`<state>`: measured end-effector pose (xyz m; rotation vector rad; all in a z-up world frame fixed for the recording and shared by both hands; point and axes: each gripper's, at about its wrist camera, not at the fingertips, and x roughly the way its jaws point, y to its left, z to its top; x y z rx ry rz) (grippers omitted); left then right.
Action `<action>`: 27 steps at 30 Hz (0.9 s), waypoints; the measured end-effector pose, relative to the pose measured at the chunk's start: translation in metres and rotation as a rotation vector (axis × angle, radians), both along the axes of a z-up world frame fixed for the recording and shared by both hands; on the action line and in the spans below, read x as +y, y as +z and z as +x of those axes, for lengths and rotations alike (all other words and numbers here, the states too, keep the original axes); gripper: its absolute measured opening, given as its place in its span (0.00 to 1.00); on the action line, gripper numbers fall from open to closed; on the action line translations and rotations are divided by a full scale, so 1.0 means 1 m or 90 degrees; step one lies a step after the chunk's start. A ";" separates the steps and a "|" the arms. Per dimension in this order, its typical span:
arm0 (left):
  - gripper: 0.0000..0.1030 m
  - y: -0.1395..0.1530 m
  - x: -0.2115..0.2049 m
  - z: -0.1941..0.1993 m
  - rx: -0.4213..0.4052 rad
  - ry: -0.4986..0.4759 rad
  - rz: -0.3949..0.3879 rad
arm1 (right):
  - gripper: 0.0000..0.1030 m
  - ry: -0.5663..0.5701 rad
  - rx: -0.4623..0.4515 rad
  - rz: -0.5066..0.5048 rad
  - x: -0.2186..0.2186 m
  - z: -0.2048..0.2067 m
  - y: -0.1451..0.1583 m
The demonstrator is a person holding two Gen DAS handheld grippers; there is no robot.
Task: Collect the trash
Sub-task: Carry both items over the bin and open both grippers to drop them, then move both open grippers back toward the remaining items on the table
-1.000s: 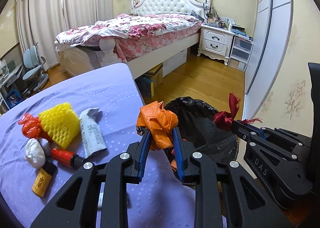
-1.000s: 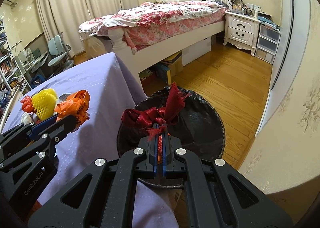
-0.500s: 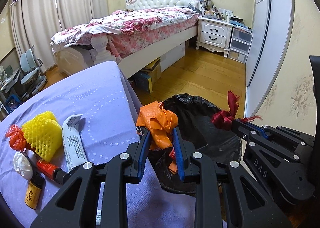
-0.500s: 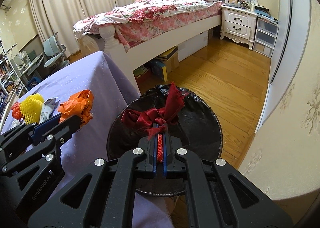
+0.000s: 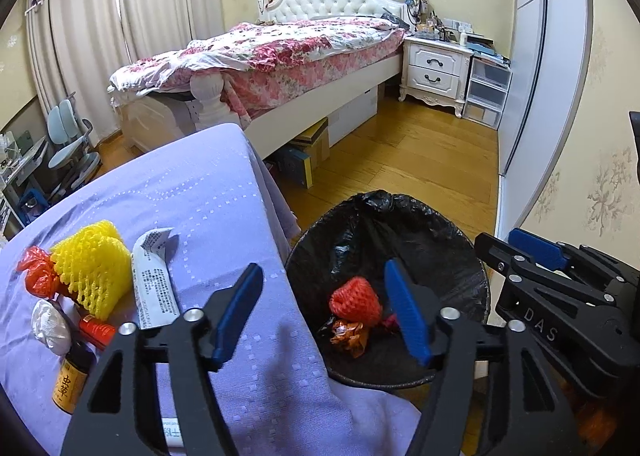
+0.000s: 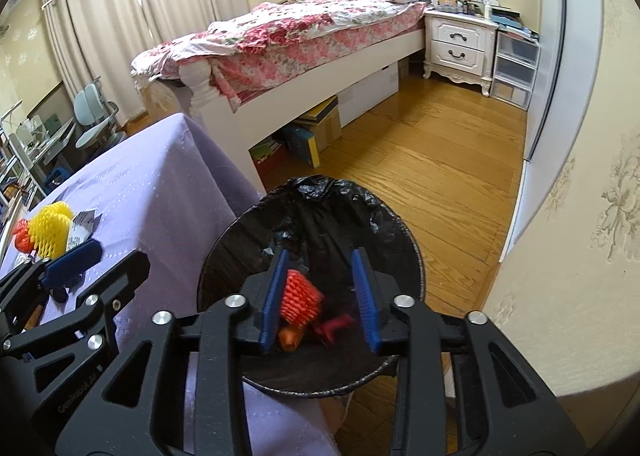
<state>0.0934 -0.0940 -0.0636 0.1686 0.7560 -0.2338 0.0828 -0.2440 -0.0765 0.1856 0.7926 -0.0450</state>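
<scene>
Trash lies now in two places: some inside the bin, some on the table. Both pairs of tongs hang over the black-lined trash bin [image 5: 400,240], which stands on the wooden floor [image 5: 420,159] just beside the edge of the purple tablecloth [image 5: 192,191].

The left gripper [image 5: 324,308] has its blue pads spread wide apart and holds nothing. One finger is over the cloth, the other over the bin mouth. The right gripper [image 6: 320,292] is also wide open and empty, and it is directly above the bin opening.

Inside the bin, at the bottom, rests a red foam net [image 5: 354,302]. Touching it are a crumpled orange bag [image 5: 348,336] and a dark red ribbon [image 6: 334,326], which looks blurred in the right wrist view.

On the table, well apart from the bin, more things are grouped together: a yellow foam net [image 5: 92,268], an orange plastic scrap [image 5: 36,270] just beside it on the left, and a white printed wrapper [image 5: 154,280] on its right. Near them lie a white crumpled wad [image 5: 50,324], a small brown bottle [image 5: 72,380] with a yellow label, and a red cap [image 5: 96,330], but I cannot tell what the cap belongs to.

Behind the table stand a bed [image 5: 288,51] with a floral cover and a white nightstand [image 5: 436,71].
</scene>
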 end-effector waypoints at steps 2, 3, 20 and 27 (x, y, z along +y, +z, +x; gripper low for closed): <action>0.67 0.003 0.002 -0.001 -0.003 0.003 0.000 | 0.41 -0.002 -0.001 0.000 -0.002 0.000 0.002; 0.68 0.004 0.003 -0.002 -0.003 0.005 0.001 | 0.44 -0.003 -0.002 0.000 -0.002 -0.001 0.002; 0.71 0.018 0.079 -0.046 -0.010 0.077 0.001 | 0.50 0.076 -0.012 0.004 0.045 -0.039 0.023; 0.71 0.019 0.126 -0.067 -0.004 0.135 -0.007 | 0.50 0.132 0.003 0.012 0.082 -0.055 0.024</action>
